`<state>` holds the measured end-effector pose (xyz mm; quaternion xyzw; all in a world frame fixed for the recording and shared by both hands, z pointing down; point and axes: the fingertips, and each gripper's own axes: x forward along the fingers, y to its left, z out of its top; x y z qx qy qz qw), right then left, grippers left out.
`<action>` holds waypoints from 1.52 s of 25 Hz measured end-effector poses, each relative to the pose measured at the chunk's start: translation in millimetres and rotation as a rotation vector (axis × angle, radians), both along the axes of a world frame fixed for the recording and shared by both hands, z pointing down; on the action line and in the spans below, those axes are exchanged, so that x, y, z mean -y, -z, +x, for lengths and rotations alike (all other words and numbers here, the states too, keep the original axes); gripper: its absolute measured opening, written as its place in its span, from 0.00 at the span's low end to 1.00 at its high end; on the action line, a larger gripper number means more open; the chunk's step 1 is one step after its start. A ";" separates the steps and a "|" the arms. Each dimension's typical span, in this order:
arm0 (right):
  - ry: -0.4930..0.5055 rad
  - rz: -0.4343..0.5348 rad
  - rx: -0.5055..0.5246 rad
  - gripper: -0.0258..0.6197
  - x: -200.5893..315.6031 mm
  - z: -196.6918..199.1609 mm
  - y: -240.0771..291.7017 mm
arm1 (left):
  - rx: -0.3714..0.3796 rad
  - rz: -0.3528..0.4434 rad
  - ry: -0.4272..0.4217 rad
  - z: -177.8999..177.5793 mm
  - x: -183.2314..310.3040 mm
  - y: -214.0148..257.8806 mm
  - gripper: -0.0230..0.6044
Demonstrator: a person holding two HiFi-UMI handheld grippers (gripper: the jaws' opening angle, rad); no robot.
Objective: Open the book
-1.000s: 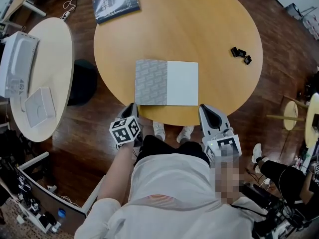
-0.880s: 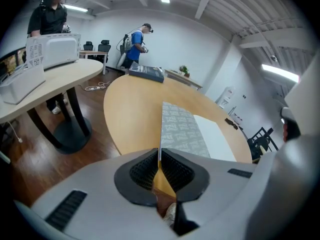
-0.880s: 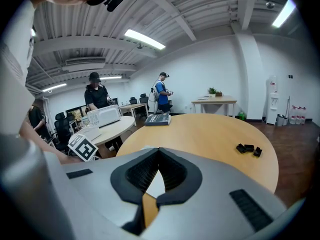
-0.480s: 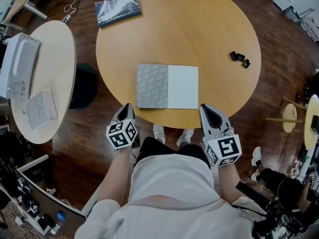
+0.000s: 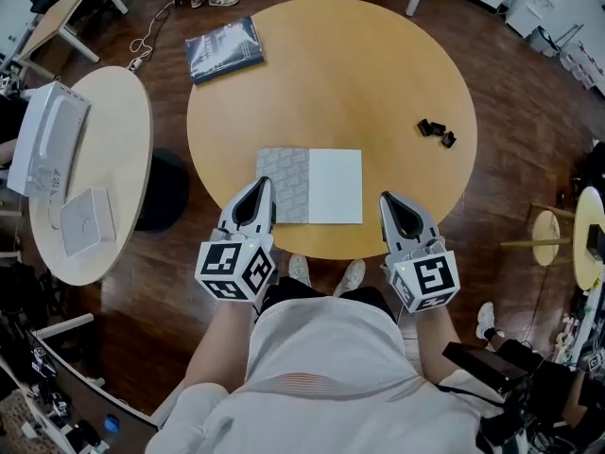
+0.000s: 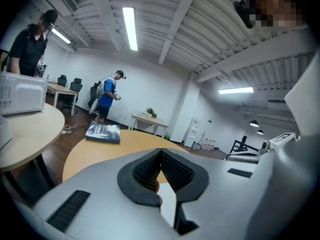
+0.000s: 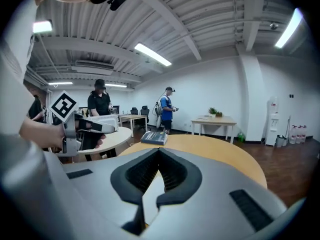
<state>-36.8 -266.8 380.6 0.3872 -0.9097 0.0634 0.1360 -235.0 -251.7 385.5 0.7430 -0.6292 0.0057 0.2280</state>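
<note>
An open book lies flat near the front edge of the round wooden table, its left page grey-patterned and its right page white. My left gripper is shut and empty, its tip over the near left corner of the grey page. My right gripper is also shut and empty, just right of the book at the table's front edge. In the left gripper view the jaws meet at a point, with a white page showing below them. The right gripper view shows its jaws pressed together.
A dark blue closed book lies at the table's far left edge. Two small black clips sit at the right. An oval side table on the left carries a white appliance and a white box. People stand in the distance.
Both grippers have moved forward from beside my body to the table's front edge. The left one now overlaps the book's near left corner. The book stays open.
</note>
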 end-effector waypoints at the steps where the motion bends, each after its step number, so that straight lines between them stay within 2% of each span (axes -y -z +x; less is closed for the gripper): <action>1: -0.005 0.007 0.012 0.03 2.8 4.7 5.8 | 0.021 0.027 -0.017 8.1 1.6 12.6 0.06; 5: -0.026 0.031 0.059 0.03 15.8 24.8 27.9 | 0.139 0.112 -0.086 37.1 6.4 44.9 0.06; 9: -0.050 0.060 0.084 0.03 21.7 45.3 47.1 | 0.178 0.164 -0.124 61.5 8.4 63.8 0.06; 16: -0.067 0.098 0.105 0.03 22.1 65.4 63.3 | 0.169 0.183 -0.122 71.7 8.5 76.2 0.06; 38: -0.070 0.123 0.098 0.03 17.9 74.4 69.0 | 0.159 0.172 -0.120 74.8 3.1 76.6 0.06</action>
